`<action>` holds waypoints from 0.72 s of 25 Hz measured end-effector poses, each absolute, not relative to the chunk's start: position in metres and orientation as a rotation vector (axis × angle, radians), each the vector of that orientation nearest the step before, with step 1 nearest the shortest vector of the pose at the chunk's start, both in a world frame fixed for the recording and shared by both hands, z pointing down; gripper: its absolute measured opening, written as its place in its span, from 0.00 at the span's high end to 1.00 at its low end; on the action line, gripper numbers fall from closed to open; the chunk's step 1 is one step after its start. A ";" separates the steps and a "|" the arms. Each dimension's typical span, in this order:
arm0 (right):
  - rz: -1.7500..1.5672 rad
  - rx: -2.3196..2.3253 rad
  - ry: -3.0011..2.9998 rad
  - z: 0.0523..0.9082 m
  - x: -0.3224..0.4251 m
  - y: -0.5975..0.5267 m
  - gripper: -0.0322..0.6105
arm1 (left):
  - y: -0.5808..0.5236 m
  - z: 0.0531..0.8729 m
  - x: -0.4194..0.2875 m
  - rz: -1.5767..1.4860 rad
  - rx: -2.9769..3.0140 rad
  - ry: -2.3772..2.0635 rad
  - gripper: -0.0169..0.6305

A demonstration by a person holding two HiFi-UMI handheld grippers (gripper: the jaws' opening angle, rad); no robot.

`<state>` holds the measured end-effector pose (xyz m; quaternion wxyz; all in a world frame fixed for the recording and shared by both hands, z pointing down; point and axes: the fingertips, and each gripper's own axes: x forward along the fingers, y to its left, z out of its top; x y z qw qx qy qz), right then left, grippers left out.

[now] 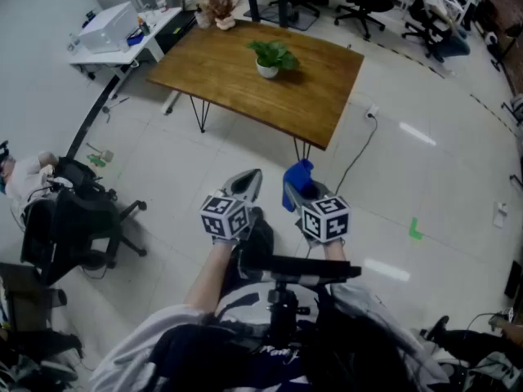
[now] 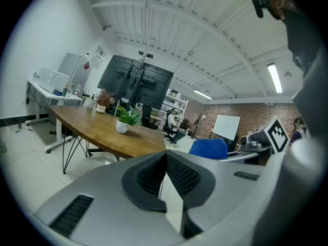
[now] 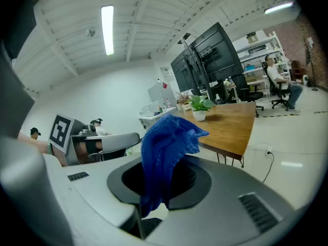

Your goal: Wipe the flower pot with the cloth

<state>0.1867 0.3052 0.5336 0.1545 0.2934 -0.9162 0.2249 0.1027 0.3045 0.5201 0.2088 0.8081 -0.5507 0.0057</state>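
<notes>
My right gripper (image 3: 160,184) pinches blue cloth (image 3: 166,145); my left gripper (image 2: 165,172) looks squeezed shut, nothing inside; flower pot (image 1: 267,69) on table (image 1: 315,96), well apart

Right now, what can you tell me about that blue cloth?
The cloth is bright blue, with a nubbly, knitted-looking weave, soft and crumpled. It is pinched between the jaws of the right gripper; its bunched upper part sticks out beyond them. Nothing else touches it. It is held in the air over the tiled floor, well short of the wooden table and the flower pot.
</notes>
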 end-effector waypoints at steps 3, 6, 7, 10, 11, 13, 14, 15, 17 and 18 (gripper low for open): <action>0.630 0.850 -2.599 0.540 0.173 0.288 0.83 | 0.288 0.525 0.087 0.008 2.245 -1.518 0.97; 0.630 0.869 -2.592 0.540 0.157 0.264 0.83 | 0.263 0.529 0.066 0.005 2.233 -1.518 0.97; 0.630 0.876 -2.594 0.538 0.151 0.255 0.83 | 0.252 0.528 0.058 0.007 2.232 -1.520 0.97; 0.632 0.904 -2.590 0.535 0.129 0.226 0.83 | 0.217 0.524 0.034 0.005 2.246 -1.506 0.97; 0.634 0.914 -2.583 0.536 0.122 0.216 0.83 | 0.205 0.523 0.026 0.001 2.252 -1.496 0.97; 0.638 0.933 -2.566 0.538 0.106 0.197 0.83 | 0.181 0.521 0.010 -0.002 2.263 -1.477 0.97; 0.639 0.946 -2.562 0.537 0.098 0.187 0.83 | 0.169 0.520 0.001 0.000 2.272 -1.469 0.97; 0.642 0.962 -2.562 0.536 0.090 0.176 0.83 | 0.156 0.519 -0.006 0.003 2.282 -1.459 0.97; 0.656 1.000 -2.564 0.533 0.076 0.156 0.83 | 0.133 0.516 -0.019 0.004 2.306 -1.435 0.97; 0.665 1.022 -2.563 0.532 0.071 0.147 0.83 | 0.123 0.515 -0.024 0.003 2.318 -1.419 0.97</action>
